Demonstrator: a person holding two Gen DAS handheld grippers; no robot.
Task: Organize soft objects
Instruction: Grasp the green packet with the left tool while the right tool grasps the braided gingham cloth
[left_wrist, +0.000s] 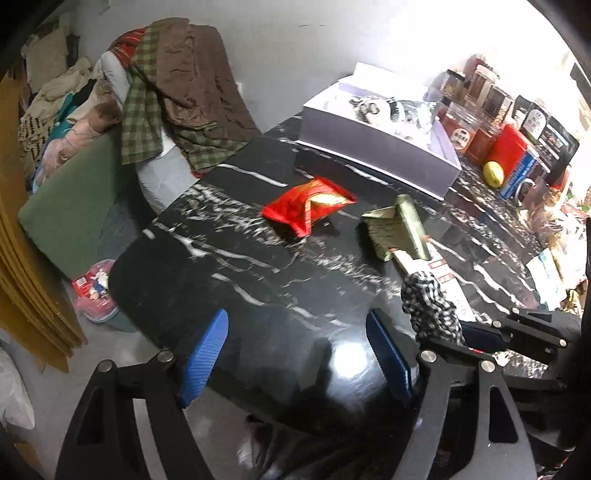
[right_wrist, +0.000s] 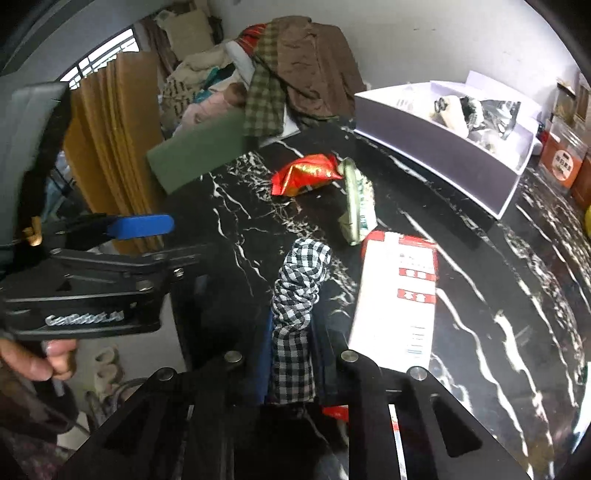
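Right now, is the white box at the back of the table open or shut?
Open. The white box has no lid over it, and a silver packet and other items lie visible inside it.

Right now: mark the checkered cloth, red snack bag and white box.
checkered cloth (right_wrist: 299, 291): right wrist view, twisted middle above the shut jaws.
red snack bag (left_wrist: 308, 206): left wrist view, centre of the bag.
white box (right_wrist: 436, 147): right wrist view, near side wall.

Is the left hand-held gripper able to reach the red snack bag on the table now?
Probably yes. The left hand-held gripper is open and empty, and only bare black table lies between it and the red snack bag.
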